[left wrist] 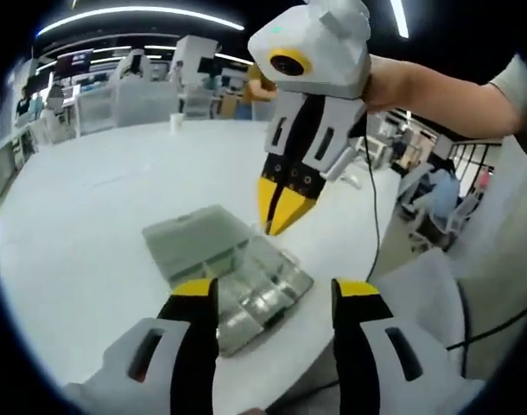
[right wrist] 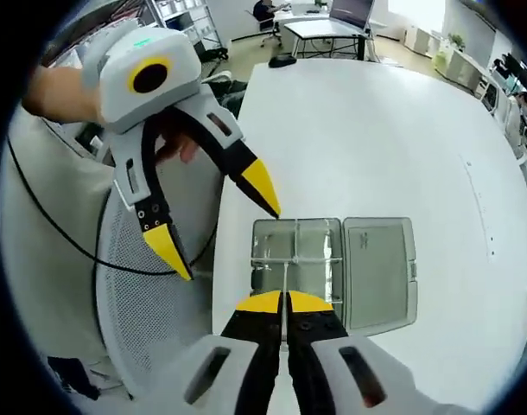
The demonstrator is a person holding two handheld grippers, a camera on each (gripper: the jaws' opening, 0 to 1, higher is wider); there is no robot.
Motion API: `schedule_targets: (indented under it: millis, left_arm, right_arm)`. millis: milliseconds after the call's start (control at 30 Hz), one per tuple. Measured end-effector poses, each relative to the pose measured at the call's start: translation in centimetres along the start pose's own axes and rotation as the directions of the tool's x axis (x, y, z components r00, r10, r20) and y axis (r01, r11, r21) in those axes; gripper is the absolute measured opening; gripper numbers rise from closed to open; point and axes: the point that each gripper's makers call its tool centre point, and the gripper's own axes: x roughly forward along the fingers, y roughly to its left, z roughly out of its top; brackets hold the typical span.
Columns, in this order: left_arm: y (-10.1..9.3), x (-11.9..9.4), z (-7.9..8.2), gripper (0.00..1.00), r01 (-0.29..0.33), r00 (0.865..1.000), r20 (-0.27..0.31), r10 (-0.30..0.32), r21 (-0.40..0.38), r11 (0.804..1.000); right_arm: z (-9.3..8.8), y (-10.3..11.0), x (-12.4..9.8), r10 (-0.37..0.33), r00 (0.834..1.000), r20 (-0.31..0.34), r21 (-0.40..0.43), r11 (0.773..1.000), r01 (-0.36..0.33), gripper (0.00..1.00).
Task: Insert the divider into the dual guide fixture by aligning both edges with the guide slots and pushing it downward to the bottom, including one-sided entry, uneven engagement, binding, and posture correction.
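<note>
A clear plastic compartment box (right wrist: 311, 246), the guide fixture, lies on the white table (right wrist: 376, 130) with its lid (right wrist: 380, 268) folded open flat beside it. My right gripper (right wrist: 283, 303) is shut on a thin clear divider (right wrist: 285, 275), seen edge-on and hanging over the box's compartments. In the left gripper view the right gripper (left wrist: 281, 212) points down at the box (left wrist: 263, 298) near the lid (left wrist: 194, 238). My left gripper (left wrist: 275, 294) is open with nothing between its jaws, just in front of the box. It appears as the left gripper (right wrist: 216, 220) beside the box's edge.
The box sits close to the table's edge (right wrist: 225, 251). A grey mesh chair (right wrist: 151, 311) stands just off that edge, with a black cable (right wrist: 39, 207) hanging across it. A white cup (left wrist: 175, 121) stands far back. A person's arm (left wrist: 436, 82) holds the right gripper.
</note>
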Motion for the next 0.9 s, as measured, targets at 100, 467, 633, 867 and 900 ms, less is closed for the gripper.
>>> schedule_targets:
  millis: [100,467,633,867,900]
  left_arm:
    - [0.1,0.0,-0.2,0.56,-0.009,1.000,-0.007,0.009,-0.010,1.000]
    - [0.6,-0.2,-0.4,0.58,-0.025,1.000,-0.004,0.025,-0.034,0.999]
    - [0.8,-0.2,-0.4,0.59,-0.025,1.000,-0.002,0.025,-0.044,0.999]
    - [1.0,-0.1,-0.4,0.59,-0.024,1.000,-0.003,0.024,-0.052,0.998]
    - [0.9,-0.1,-0.4,0.59,-0.024,1.000,-0.004,0.024,-0.053,0.998]
  right_arm:
    - [0.1,0.0,0.3,0.002,1.000,-0.005,-0.010,1.000,-0.002,0.00]
    - [0.5,0.1,1.0,0.017,1.000,-0.008,-0.017,1.000,-0.018,0.00]
    - [0.5,0.0,1.4,0.024,1.000,-0.014,-0.015,1.000,-0.024,0.00]
    - [0.2,-0.2,1.7,0.024,0.999,-0.025,-0.018,1.000,-0.024,0.00]
    - [0.2,-0.2,1.7,0.024,0.999,-0.027,-0.019,1.000,-0.024,0.00]
